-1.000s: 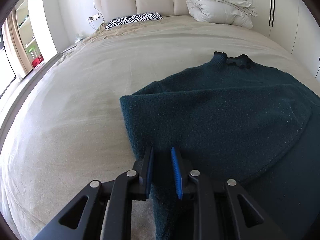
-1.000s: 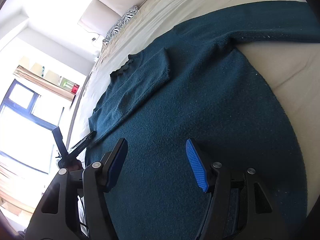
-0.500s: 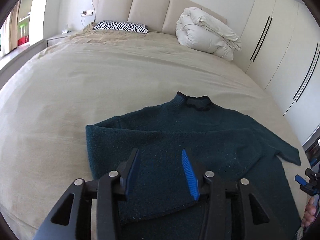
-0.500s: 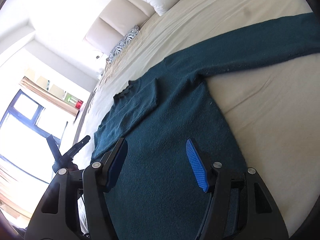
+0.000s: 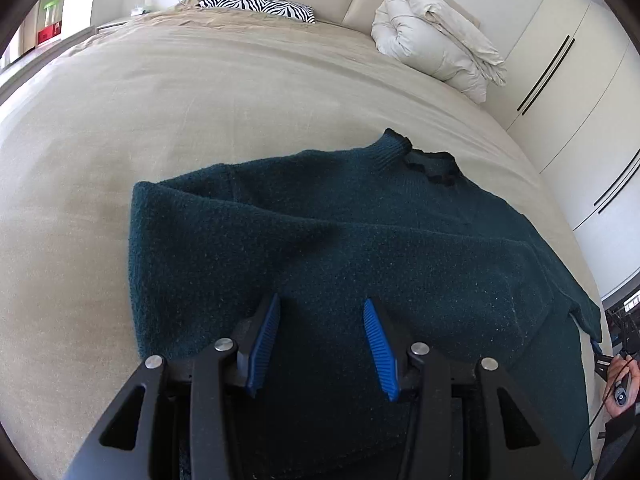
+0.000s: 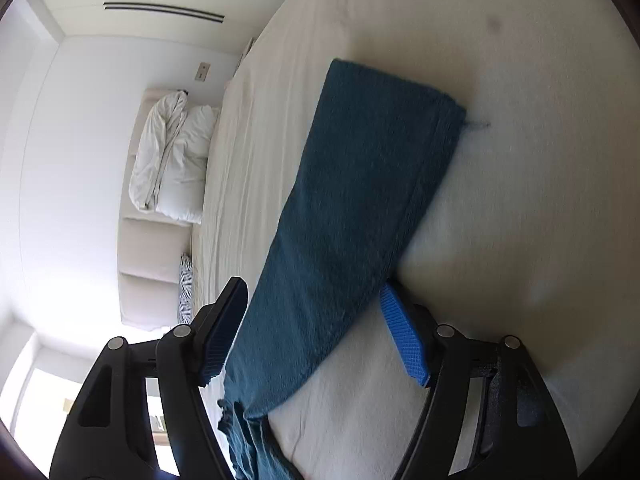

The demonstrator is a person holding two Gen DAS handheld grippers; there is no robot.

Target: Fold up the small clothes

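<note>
A dark teal knit sweater (image 5: 320, 248) lies flat on the beige bed (image 5: 160, 92), collar toward the headboard, its left sleeve folded across the body. My left gripper (image 5: 320, 320) is open and empty just above the sweater's lower body. In the right wrist view the sweater's other sleeve (image 6: 352, 208) stretches straight out over the sheet. My right gripper (image 6: 316, 312) is open, its jaws on either side of that sleeve, holding nothing.
A rolled white duvet (image 5: 436, 48) and a zebra pillow (image 5: 256, 4) lie by the padded headboard. White wardrobe doors (image 5: 580, 92) stand along the right. The person's hand (image 5: 618, 384) with the other gripper shows at the far right edge.
My left gripper opened and let go of the folded sleeve, then drew back over the body. My right gripper swung away from the body to the outstretched sleeve, still open.
</note>
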